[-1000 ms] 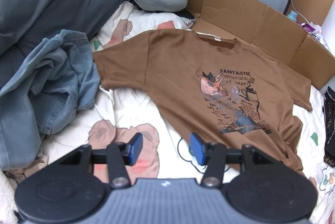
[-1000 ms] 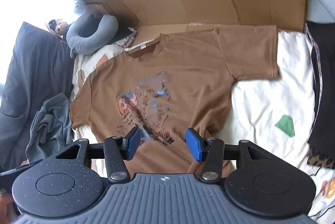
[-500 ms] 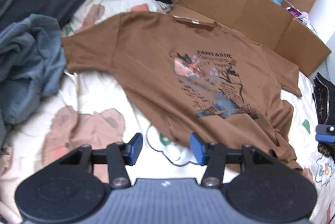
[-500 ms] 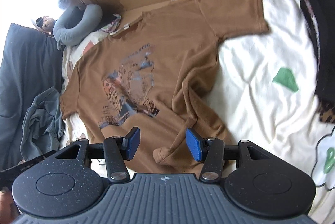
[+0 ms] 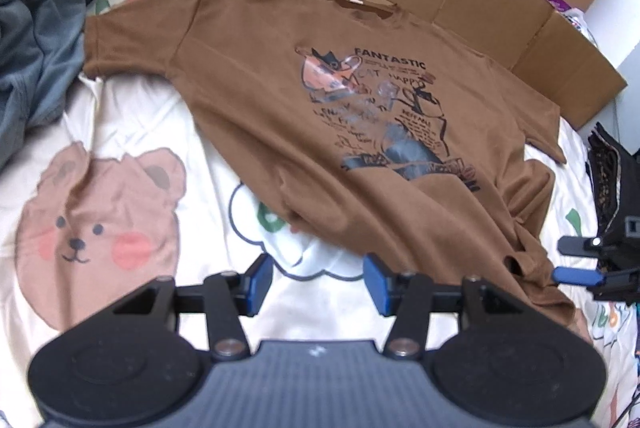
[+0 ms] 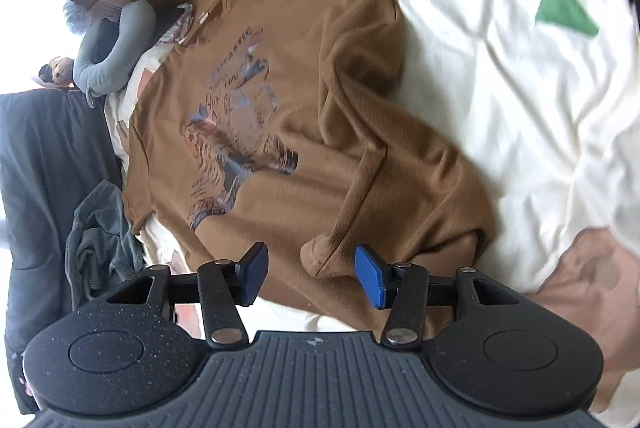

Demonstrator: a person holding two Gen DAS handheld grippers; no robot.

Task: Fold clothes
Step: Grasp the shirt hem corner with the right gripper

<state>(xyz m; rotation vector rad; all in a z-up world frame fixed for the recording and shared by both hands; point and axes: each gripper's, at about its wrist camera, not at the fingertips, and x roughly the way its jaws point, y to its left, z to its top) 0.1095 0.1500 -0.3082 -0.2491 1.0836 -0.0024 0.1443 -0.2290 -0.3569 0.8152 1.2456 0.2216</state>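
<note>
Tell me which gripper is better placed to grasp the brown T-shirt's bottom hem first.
Probably the right gripper: the brown T-shirt has its rolled hem corner between the open fingers. The left gripper is open over bare bedsheet, beside the hem.

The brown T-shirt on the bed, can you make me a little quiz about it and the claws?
1. True or false: the brown T-shirt lies print side up.
2. Which claw has a bunched hem corner right between its blue fingers: left claw or right claw?
3. What animal is drawn on the bedsheet beside the shirt?

Key: 1 true. 2 right claw, open around it, not closed. 3 a bear.
</note>
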